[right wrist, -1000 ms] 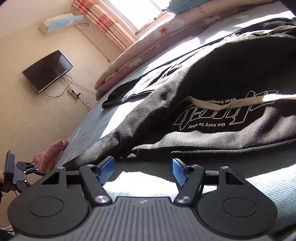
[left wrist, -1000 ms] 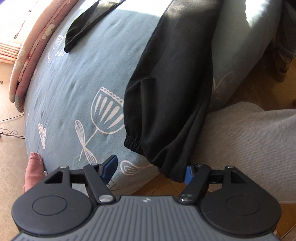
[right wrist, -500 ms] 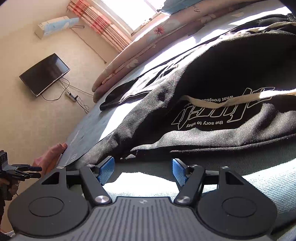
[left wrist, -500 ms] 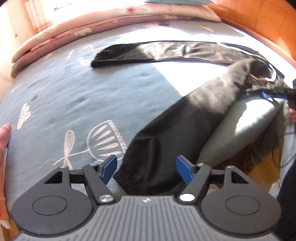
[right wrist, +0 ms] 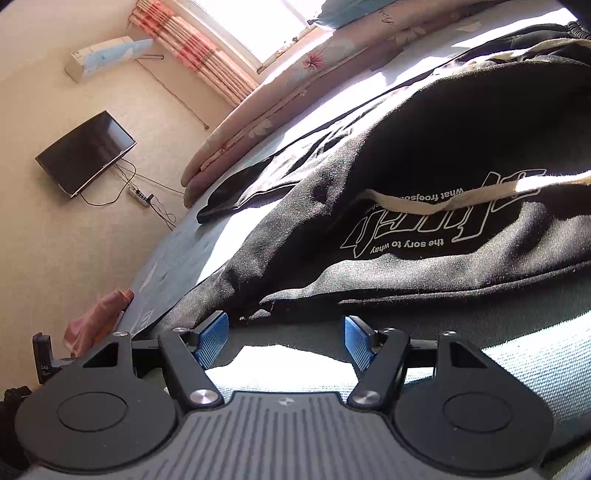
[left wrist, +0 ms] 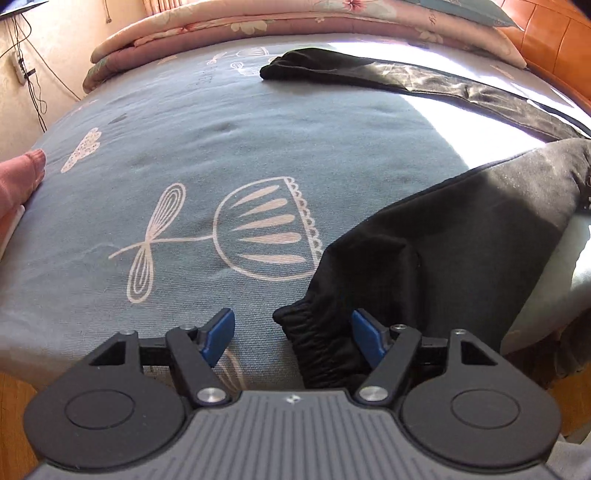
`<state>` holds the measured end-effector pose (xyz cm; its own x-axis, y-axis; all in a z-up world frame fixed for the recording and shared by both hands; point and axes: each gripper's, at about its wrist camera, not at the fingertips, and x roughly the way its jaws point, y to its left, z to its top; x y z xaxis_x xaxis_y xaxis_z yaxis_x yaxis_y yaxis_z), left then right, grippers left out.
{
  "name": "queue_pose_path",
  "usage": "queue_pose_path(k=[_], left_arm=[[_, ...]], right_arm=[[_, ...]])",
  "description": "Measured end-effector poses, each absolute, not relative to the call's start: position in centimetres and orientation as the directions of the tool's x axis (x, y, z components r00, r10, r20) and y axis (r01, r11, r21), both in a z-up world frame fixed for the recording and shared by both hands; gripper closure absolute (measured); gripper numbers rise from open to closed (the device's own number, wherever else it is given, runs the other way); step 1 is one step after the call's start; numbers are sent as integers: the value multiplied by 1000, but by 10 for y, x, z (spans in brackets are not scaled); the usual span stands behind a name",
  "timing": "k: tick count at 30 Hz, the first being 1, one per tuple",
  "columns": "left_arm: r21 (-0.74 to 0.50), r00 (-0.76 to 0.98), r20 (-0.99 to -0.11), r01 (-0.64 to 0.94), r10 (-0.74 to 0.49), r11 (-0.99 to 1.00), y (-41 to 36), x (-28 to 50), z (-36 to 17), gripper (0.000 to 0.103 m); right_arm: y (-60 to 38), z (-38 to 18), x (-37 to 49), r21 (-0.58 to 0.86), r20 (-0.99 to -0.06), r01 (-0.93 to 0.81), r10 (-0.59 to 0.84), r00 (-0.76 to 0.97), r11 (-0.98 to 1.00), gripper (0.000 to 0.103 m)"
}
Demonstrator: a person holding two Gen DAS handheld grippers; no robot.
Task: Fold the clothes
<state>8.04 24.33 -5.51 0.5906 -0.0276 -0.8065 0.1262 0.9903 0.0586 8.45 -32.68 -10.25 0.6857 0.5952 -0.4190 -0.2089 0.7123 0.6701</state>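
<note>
**Both tongs spread wide at the bed's edge, black trousers laid across the sheet**

In the left wrist view, the left tongs (left wrist: 292,341) are released, their blue pads well apart and grasping nothing. The elastic cuff (left wrist: 314,343) of one trouser leg lies between the pads, nearer the right-hand one, at the near edge of the bed; whether that pad touches the fabric cannot be told. From the cuff the black trousers (left wrist: 443,236) run up and to the right along the bed's edge, partly in sun and partly in shade. The blue bedsheet (left wrist: 229,140) beneath them is printed with white flower outlines. Farther back, the second trouser leg (left wrist: 369,74) stretches across the sheet, its end pointing left, well apart from the first. Beyond it a folded floral quilt (left wrist: 221,27) lies along the far side of the bed.

In the right wrist view, the right tongs (right wrist: 284,339) are likewise released and empty, hovering over bare sheet just short of the upper part of the trousers. A white drawstring (right wrist: 461,197) lies over white printed lettering (right wrist: 443,225) on the black fabric. To the far left, a dark television (right wrist: 85,158) hangs on the beige wall, with a power strip (right wrist: 140,195) and cables below it, and striped curtains (right wrist: 195,51) hang by the bright window.
</note>
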Motion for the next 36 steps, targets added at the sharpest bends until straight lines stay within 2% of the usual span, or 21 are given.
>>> queue_pose_path(k=[3, 5, 9, 10, 12, 19, 27, 36], left_arm=[[-12, 575, -816, 82, -57, 997, 246, 81, -56, 37], [-23, 569, -817, 122, -88, 992, 238, 79, -55, 45], [-33, 565, -817, 159, -119, 987, 227, 81, -51, 67], [-39, 566, -815, 153, -119, 988, 226, 82, -50, 78], [-36, 579, -809, 129, -105, 991, 225, 84, -47, 81], [35, 695, -719, 27, 6, 999, 232, 89, -11, 82], [81, 779, -623, -29, 74, 996, 240, 130, 23, 82], [47, 775, -623, -93, 102, 995, 252, 188, 12, 82]], right_arm=[[-326, -103, 86, 671, -418, -205, 592, 689, 712, 31], [-325, -104, 87, 672, -417, -201, 589, 692, 712, 31], [-324, -104, 87, 670, -418, -200, 586, 694, 715, 31], [-324, -104, 87, 670, -418, -200, 586, 695, 715, 31], [-324, -103, 87, 669, -419, -199, 585, 695, 716, 31], [-317, -92, 89, 632, -476, -182, 563, 675, 753, 31], [-301, -58, 84, 586, -434, -268, 575, 693, 765, 30], [-291, -42, 84, 538, -452, -280, 552, 701, 795, 30]])
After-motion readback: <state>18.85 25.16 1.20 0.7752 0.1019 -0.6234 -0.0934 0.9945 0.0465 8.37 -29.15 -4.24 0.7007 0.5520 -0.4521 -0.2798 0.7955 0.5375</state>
